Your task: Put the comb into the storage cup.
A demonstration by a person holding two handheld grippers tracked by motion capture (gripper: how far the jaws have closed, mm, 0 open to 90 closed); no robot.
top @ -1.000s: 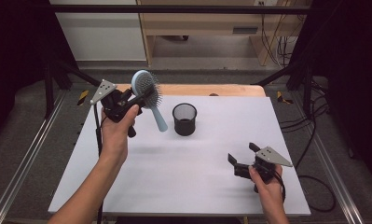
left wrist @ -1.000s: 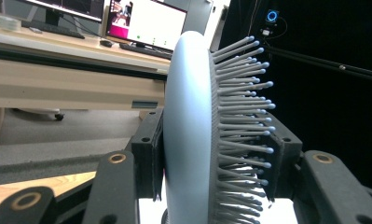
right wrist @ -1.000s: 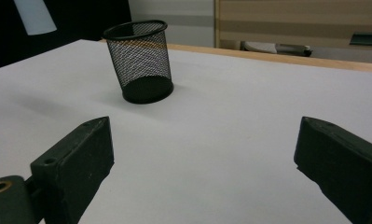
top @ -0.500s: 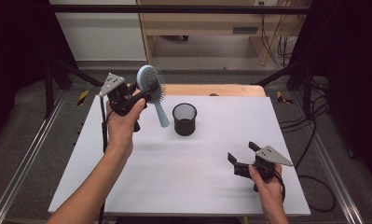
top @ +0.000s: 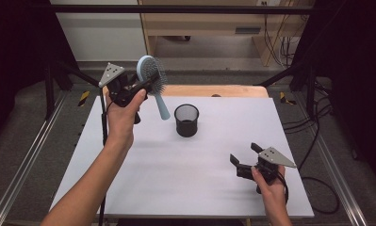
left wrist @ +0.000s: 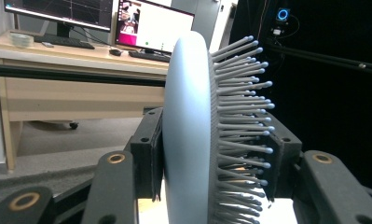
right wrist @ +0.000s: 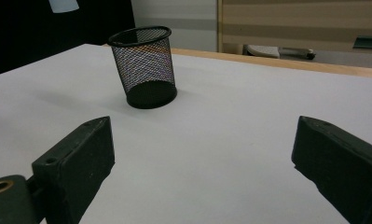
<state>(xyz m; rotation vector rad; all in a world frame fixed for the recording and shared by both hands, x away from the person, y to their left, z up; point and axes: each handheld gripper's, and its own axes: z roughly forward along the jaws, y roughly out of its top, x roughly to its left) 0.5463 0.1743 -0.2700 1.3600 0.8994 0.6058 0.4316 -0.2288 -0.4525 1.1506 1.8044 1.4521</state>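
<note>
Left tool point(top: 141, 87) clamped on the head of a pale blue hairbrush point(top: 150, 75); in the left gripper view the jaws press the brush head point(left wrist: 188, 135) from both sides, one pad on the smooth back, the other against the bristles point(left wrist: 242, 116). The brush is held up in the air above the far left part of the white desk point(top: 176, 179), head uppermost, handle point(top: 161, 106) slanting down and toward the cup, clear of the desk surface.

Right tool point(top: 244, 157) spread wide with nothing between the jaws; in the right gripper view the two black jaws stand far apart over bare desk point(right wrist: 230, 154). It sits low at the near right of the desk, held in the person's right hand point(top: 270, 181).

Black mesh cup point(top: 186, 120) upright near the desk's middle toward the far edge; seen ahead of the right tool, well apart from it point(right wrist: 144, 65). The brush handle's tip hangs just left of the cup and above it, not touching.

Hard to make out: the brush handle is cut off at the bottom of the left gripper view; whether the bristle-side pad meets the brush base or only the bristle tips cannot be told. The cup's inside is dark, contents not readable
</note>
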